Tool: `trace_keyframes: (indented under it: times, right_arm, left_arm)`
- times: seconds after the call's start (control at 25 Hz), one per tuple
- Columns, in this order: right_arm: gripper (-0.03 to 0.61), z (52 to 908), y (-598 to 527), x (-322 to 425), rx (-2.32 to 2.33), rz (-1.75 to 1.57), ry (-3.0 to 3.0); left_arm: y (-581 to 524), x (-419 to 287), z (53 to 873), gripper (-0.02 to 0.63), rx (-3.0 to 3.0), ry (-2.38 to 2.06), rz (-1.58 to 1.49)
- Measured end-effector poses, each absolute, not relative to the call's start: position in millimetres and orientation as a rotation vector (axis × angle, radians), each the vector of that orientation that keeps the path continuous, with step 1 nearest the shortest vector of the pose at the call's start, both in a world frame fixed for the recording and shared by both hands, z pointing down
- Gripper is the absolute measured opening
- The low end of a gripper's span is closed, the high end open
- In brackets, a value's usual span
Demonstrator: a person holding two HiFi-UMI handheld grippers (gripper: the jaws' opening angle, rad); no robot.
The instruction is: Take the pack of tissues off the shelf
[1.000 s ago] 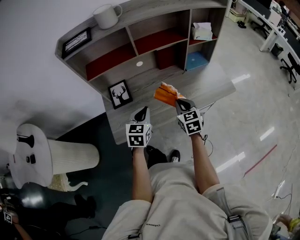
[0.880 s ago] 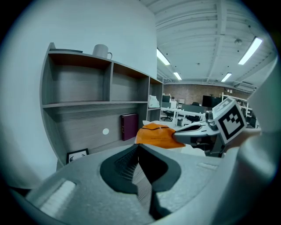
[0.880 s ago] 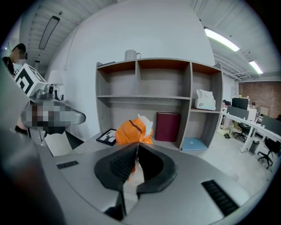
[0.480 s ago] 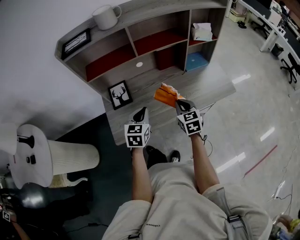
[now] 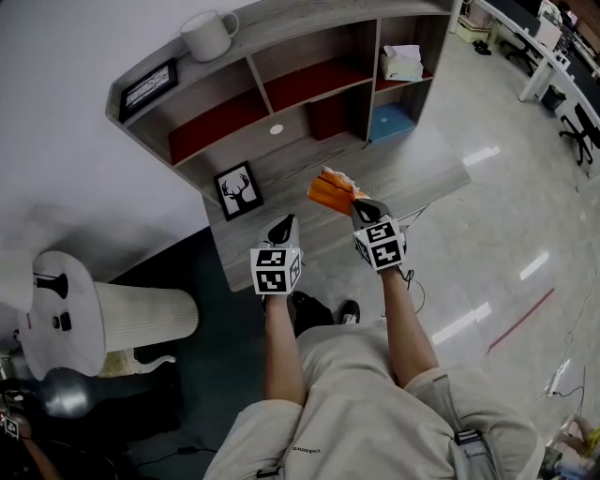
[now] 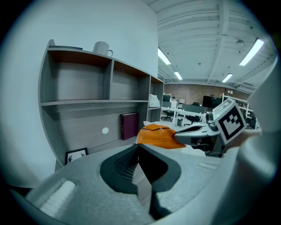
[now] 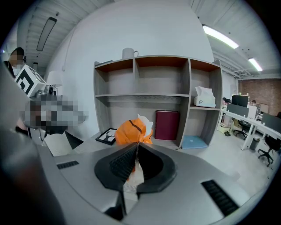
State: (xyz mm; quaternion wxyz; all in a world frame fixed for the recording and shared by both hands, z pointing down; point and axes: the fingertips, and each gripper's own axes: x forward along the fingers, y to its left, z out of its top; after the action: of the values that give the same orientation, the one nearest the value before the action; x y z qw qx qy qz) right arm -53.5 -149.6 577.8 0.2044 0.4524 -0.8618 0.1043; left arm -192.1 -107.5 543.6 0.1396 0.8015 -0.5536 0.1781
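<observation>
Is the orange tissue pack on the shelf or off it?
Off: the right gripper holds the pack in the air, in front of the shelf.

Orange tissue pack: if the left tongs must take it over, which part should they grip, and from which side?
Probably its free end: the orange tissue pack sticks out past the right tongs, which pinch its near end. The left tongs, shut now, would open and come from its left.
</observation>
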Motion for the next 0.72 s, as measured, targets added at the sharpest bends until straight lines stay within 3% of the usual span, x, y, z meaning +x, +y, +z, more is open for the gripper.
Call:
trace_keyframes:
  times: [0.72]
  right_arm:
    - [0.023, 576.1, -149.1, -52.7, 1.264, 0.279, -2.409]
  left_arm:
    - [-103.9, -195.7, 544.4, 0.009, 2.312, -1.607, 0.520]
